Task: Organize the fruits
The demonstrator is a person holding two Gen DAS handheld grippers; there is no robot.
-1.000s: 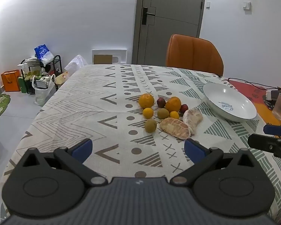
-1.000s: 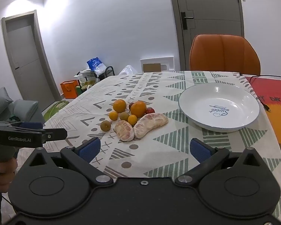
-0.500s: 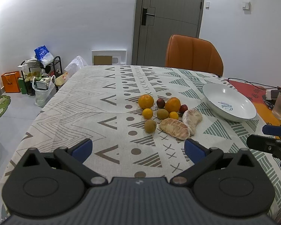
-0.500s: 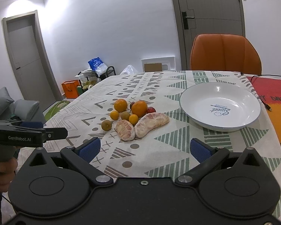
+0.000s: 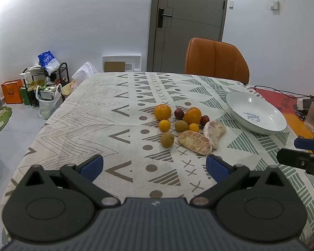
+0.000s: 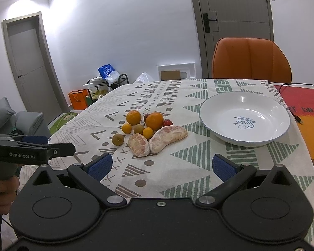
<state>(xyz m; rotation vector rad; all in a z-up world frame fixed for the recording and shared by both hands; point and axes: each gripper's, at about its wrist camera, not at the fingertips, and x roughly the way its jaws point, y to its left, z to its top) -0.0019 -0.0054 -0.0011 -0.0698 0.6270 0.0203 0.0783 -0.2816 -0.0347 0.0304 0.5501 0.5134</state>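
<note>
While both claws [image 5: 155,165] [image 6: 160,165] gape wide, oranges [image 5: 162,112] and peeled pomelo segments [image 5: 194,142] lie clustered.

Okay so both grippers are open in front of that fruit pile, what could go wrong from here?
Two risks. The fruit pile is packed tight, so closing on one round orange could send its neighbours rolling across the tablecloth. The peeled pomelo segments look soft; a hard squeeze may crush them.
</note>
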